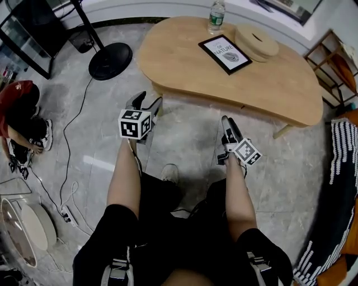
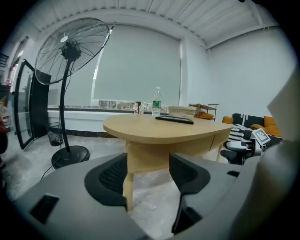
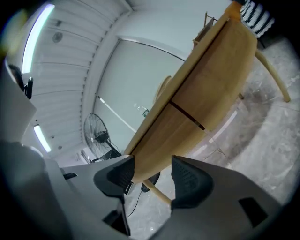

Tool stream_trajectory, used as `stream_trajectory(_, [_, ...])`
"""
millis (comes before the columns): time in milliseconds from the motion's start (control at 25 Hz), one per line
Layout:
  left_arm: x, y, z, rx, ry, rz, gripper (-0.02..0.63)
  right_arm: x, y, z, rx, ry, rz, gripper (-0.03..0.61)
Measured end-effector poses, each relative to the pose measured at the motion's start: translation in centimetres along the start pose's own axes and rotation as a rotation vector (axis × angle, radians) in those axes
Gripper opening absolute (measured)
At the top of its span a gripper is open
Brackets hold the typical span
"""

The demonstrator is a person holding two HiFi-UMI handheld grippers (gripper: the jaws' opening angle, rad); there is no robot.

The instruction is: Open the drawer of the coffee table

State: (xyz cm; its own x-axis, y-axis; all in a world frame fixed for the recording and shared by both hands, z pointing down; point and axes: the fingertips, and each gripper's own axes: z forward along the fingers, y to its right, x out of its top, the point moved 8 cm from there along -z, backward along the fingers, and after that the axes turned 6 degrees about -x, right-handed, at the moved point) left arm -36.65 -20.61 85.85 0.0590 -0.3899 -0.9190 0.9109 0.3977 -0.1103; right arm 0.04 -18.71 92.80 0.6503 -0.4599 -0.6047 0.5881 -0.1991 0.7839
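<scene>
The light wooden coffee table (image 1: 268, 78) stands ahead of me on a grey stone floor. A dark seam (image 1: 243, 106) marks its drawer in the near apron, also visible as the seam (image 3: 187, 115) in the right gripper view. My left gripper (image 1: 148, 99) hovers just short of the table's left front corner, open and empty; its view frames a table leg (image 2: 127, 183) between the left gripper's (image 2: 149, 161) fingers. My right gripper (image 1: 226, 122), rolled on its side, is open and empty below the table's front edge; the right gripper (image 3: 153, 164) faces the apron.
On the tabletop are a water bottle (image 1: 216, 15), a framed picture (image 1: 225, 53) and a round woven box (image 1: 256, 42). A standing fan's base (image 1: 110, 60) is at the left, a crouching person (image 1: 19, 111) farther left, cables and a power strip (image 1: 68, 215) on the floor. A shelf (image 1: 330, 61) is at right.
</scene>
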Motion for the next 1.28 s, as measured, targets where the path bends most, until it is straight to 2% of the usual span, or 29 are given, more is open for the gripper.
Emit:
stream_trajectory(120, [-0.7, -1.2, 1.6, -0.009, -0.033, -0.001, 0.275, 0.0, 2.0, 1.0, -0.018, 0.01, 0.046, 0.247])
stream_trajectory(400, [-0.9, -4.9, 4.3, -0.018, -0.021, 0.008, 0.279, 0.5, 5.9, 3.8, -0.047, 0.038, 0.078, 0.25])
stream_trajectory(600, [-1.5, -5.3, 6.8, -0.101, -0.069, 0.046, 0.279, 1.1, 8.1, 5.1, -0.049, 0.069, 0.139, 0.249])
stream_trajectory(720, [-1.9, -5.6, 8.0, -0.12, -0.096, 0.061, 0.279, 1.6, 9.4, 5.9, -0.008, 0.109, 0.236, 0.247])
stream_trajectory(880, [-1.2, -5.7, 8.7, -0.147, -0.051, 0.049, 0.279, 2.0, 10.7, 6.9, 0.049, 0.135, 0.302, 0.241])
stream_trajectory(1040, [-0.9, -5.6, 9.2, -0.163, -0.053, 0.063, 0.278, 2.1, 10.5, 7.6, 0.166, 0.124, 0.371, 0.225])
stream_trajectory(1280, [-1.2, -5.4, 9.3, -0.159, -0.026, 0.06, 0.279, 1.7, 12.0, 8.5, 0.315, 0.144, 0.377, 0.227])
